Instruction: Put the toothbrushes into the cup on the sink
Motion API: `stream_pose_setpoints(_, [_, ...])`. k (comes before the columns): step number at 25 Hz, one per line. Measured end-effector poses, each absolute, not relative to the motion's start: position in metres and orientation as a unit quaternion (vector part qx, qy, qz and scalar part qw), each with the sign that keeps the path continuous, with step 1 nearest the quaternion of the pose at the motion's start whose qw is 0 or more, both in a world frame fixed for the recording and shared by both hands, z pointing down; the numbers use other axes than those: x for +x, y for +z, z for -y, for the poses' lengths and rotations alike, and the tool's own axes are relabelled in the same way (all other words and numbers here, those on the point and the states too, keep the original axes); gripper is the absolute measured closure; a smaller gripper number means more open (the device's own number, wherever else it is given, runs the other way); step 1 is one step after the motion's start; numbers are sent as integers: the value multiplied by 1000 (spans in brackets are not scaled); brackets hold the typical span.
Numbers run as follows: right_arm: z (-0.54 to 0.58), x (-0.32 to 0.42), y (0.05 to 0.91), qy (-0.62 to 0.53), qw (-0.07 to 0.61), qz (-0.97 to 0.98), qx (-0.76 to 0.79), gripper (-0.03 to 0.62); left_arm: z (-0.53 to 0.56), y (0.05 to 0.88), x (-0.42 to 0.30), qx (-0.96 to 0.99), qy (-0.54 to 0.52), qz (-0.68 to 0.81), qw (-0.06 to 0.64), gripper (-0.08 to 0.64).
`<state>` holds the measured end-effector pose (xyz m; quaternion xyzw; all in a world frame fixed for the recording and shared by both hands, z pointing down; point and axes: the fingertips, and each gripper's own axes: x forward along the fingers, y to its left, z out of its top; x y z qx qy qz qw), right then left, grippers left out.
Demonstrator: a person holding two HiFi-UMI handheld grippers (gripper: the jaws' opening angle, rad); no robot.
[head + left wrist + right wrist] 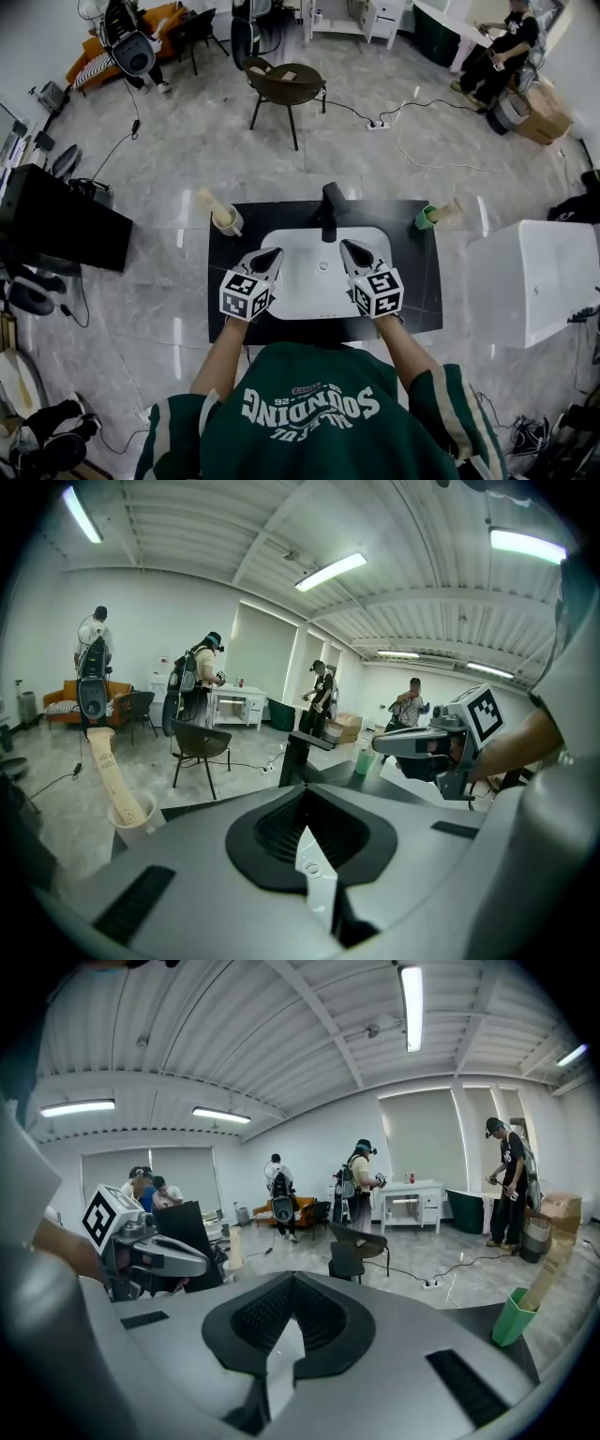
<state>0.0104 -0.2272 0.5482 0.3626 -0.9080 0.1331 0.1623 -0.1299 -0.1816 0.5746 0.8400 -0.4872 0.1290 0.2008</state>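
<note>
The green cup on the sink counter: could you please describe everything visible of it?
The small green plastic-looking cup stands upright on the right rear corner of the black sink counter, tapering toward its base. A pale beige stick-like item leans out of its open mouth. Nothing else touches it.

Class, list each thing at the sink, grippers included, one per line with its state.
left gripper: shut, empty
right gripper: shut, empty
white cup: upright, holding a toothbrush
green cup: upright, holding a second toothbrush
faucet: no water seen running
basin: empty
</note>
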Motion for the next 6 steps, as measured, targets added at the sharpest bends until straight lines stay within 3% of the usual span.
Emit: stream_pose_setpoints(6, [226, 11, 551, 140, 161, 907, 362, 552, 180, 576, -131, 839, 129, 488, 201, 549])
